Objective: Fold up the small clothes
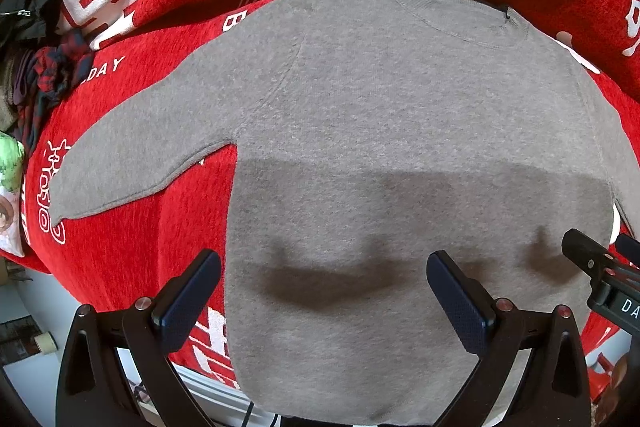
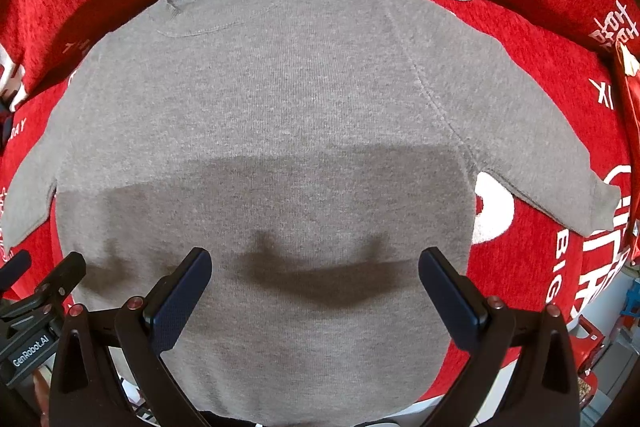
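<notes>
A red blanket (image 1: 132,267) with white lettering covers the surface and rises in a fold across the top of both views. On it, filling the centre of each frame, lies a small grey sweater (image 1: 400,115), spread flat and face up, neckline toward the top of the frame and hem toward the bottom edge. The knit is plain, fine and heathered, with a ribbed round collar (image 1: 460,15) and raglan seams running from collar to armpits. One sleeve (image 1: 140,155) stretches toward the lower left of the left wrist view; the other sleeve (image 2: 540,155) reaches toward the right edge of the right wrist view. A shadow darkens the lower half of the body.

The left hand-held gripper (image 1: 324,267) hovers over the lower body of the sweater, fingers spread wide apart, holding nothing. The right hand-held gripper (image 2: 316,263) hangs likewise, jaws wide and empty. A heap of dark crumpled clothes (image 1: 44,47) sits at the left edge of the left view.
</notes>
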A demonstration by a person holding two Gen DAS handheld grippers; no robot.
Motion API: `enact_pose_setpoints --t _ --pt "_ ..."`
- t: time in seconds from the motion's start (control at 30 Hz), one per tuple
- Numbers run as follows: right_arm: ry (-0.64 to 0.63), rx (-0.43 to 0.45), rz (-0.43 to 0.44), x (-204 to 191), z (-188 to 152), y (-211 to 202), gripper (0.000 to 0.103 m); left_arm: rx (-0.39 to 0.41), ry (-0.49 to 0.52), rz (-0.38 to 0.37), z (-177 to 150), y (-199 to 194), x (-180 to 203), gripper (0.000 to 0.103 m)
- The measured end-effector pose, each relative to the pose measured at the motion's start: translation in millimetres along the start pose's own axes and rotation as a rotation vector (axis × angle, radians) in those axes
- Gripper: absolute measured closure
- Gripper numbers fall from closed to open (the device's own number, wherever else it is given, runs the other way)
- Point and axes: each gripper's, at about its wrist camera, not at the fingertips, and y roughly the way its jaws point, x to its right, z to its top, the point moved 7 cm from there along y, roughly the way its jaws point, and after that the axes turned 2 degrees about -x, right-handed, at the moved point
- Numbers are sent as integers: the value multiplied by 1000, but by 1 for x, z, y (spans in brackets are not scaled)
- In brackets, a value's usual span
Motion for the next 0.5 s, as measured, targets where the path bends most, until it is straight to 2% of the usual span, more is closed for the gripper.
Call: enact_pose_setpoints --t 0.5 --pt "-7 -1 -7 -9 -3 1 0 -5 0 2 -4 4 -5 0"
